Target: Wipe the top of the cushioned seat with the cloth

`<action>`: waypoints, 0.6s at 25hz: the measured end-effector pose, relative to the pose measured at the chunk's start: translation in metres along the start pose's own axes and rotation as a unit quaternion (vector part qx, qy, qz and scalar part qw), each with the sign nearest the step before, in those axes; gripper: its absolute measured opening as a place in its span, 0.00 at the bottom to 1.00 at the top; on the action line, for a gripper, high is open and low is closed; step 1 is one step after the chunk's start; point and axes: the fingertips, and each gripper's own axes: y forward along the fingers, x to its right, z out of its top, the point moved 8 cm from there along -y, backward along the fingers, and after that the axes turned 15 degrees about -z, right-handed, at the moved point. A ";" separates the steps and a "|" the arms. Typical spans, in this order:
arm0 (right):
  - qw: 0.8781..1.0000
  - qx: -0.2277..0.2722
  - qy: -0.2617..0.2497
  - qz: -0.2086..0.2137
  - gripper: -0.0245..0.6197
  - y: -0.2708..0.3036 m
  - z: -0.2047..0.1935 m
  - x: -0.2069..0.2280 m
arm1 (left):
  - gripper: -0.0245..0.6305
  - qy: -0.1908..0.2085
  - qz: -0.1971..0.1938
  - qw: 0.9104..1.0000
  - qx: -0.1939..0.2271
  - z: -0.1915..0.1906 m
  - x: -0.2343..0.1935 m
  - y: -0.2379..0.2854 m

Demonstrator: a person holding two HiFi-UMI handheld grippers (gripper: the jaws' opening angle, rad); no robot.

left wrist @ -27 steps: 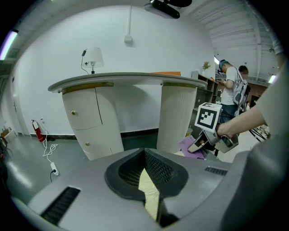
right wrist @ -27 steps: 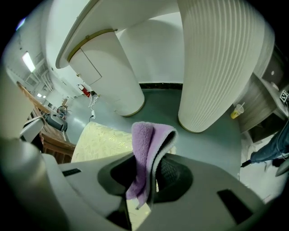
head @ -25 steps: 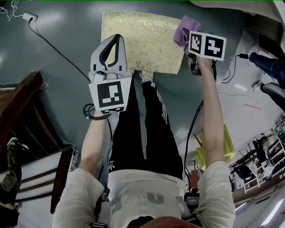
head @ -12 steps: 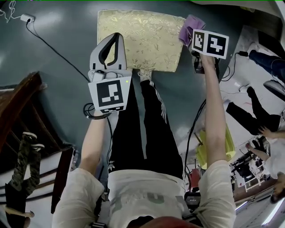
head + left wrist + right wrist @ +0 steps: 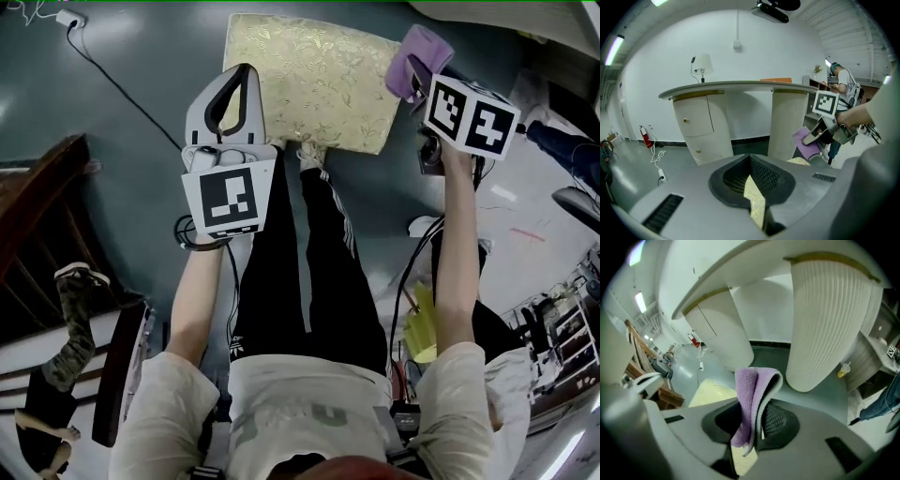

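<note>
The dark floor (image 5: 131, 141) fills most of the head view. On it, at upper centre, stands the cushioned seat (image 5: 314, 80), its gold patterned top bare and facing up.

The left gripper (image 5: 246, 73) hangs over the seat's left edge. Its fingers are closed together with nothing between them, only a thin slit showing the gold fabric below.

The right gripper (image 5: 419, 84) is at the seat's upper right corner, its fingers clamped on the folded purple cloth (image 5: 419, 54). In the right gripper view the cloth (image 5: 752, 399) stands up in a loop above the fingers, with its short end hanging below them. It looks lifted off the seat rather than pressed to it.

To wipe well, I would:
- lower the cloth flat onto the top
- grip firmly so the fold does not slip
- sweep leftward in overlapping passes
- move the left gripper out of the path first
</note>
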 end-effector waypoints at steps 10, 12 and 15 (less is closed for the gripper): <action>0.971 0.188 0.054 0.135 0.19 -0.139 0.061 -0.103 | 0.05 -0.014 0.064 0.997 0.047 0.015 -0.027 -0.044; 0.966 0.192 0.042 0.168 0.19 -0.139 0.064 -0.128 | 0.05 -0.020 0.076 0.996 0.047 0.014 -0.031 -0.049; 0.962 0.180 0.022 0.205 0.19 -0.123 0.056 -0.174 | 0.05 -0.030 0.089 0.995 0.039 0.002 -0.043 -0.059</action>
